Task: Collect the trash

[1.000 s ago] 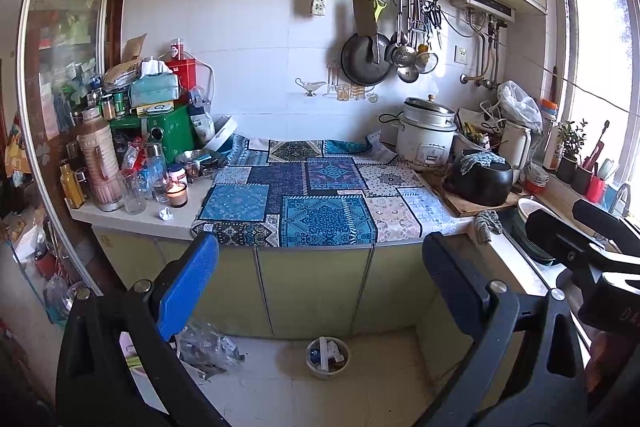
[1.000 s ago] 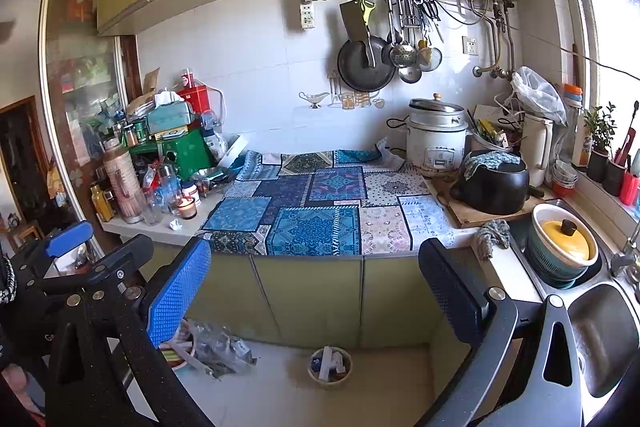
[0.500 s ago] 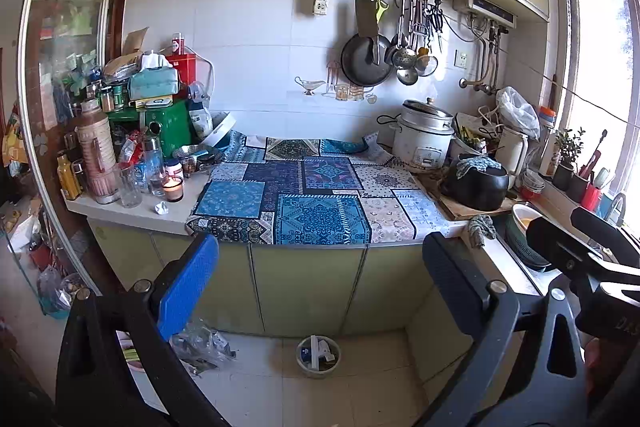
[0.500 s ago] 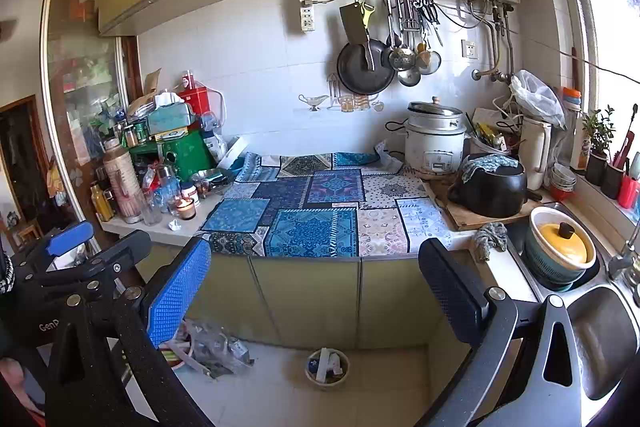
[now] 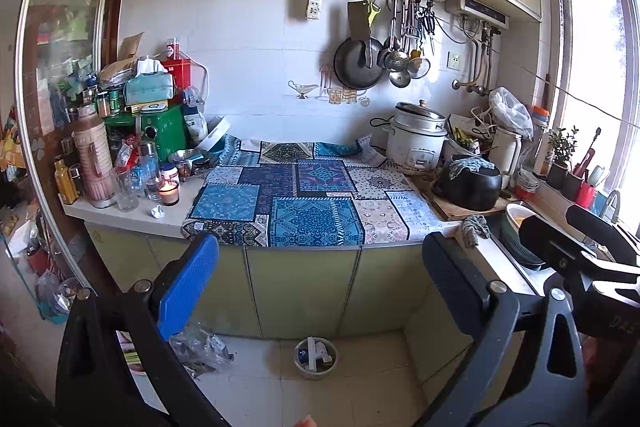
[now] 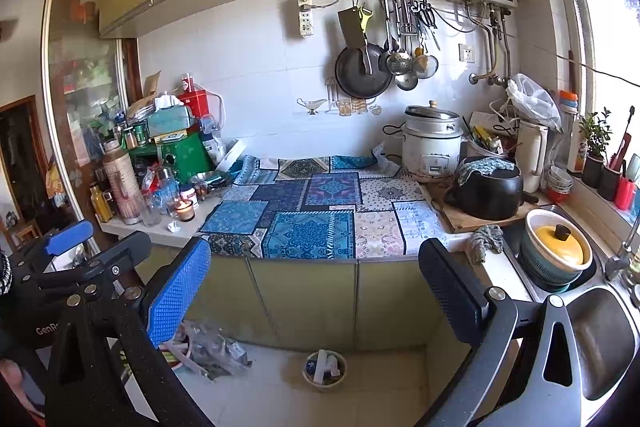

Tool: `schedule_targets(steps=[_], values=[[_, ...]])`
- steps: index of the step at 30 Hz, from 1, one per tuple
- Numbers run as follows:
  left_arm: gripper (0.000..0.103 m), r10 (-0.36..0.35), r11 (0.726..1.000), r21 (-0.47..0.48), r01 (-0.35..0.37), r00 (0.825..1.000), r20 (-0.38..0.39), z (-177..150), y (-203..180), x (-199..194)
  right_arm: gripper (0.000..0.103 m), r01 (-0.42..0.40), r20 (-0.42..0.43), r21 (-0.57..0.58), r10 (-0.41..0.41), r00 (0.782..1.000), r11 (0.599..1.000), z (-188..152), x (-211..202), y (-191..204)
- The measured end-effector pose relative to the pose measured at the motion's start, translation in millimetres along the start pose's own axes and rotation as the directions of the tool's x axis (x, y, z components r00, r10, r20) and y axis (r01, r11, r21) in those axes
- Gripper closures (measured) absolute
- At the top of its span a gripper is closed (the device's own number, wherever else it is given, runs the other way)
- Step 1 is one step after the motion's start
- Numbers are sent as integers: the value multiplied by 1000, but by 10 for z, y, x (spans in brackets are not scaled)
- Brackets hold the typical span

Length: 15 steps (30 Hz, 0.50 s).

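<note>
A small crumpled white paper (image 5: 158,212) (image 6: 173,225) lies on the pale counter beside a lit candle (image 5: 169,189). On the floor below stands a small round bin (image 5: 315,357) (image 6: 324,369) holding scraps, with a crumpled clear plastic bag (image 5: 202,347) (image 6: 218,347) to its left. My left gripper (image 5: 320,287) is open and empty, held well back from the counter. My right gripper (image 6: 316,291) is also open and empty, at about the same distance. Each gripper shows at the edge of the other's view.
A patchwork blue cloth (image 5: 304,203) covers the counter's middle. Bottles, jars and boxes (image 5: 120,147) crowd the left end. A rice cooker (image 5: 418,137), a black pot (image 5: 470,181) and a rag (image 5: 474,227) sit right. The sink (image 6: 600,339) holds a lidded bowl (image 6: 558,247).
The left wrist view has drifted slightly, so the counter and bin sit a little further left. The right wrist view is almost unchanged. Both grippers stay open.
</note>
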<state>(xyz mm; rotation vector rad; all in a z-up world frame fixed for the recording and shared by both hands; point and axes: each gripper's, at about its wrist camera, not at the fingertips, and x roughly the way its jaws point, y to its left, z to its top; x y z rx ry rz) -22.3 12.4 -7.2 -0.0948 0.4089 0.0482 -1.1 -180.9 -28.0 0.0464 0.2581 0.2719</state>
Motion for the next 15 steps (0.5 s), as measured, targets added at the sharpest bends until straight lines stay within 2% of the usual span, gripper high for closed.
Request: schedule_targets(steps=[15], values=[[1,-20,1000,15,20,1000,-3,-11,-9,-60,0,7,-3,8,-7,1000,1000,-3,-29,-81]])
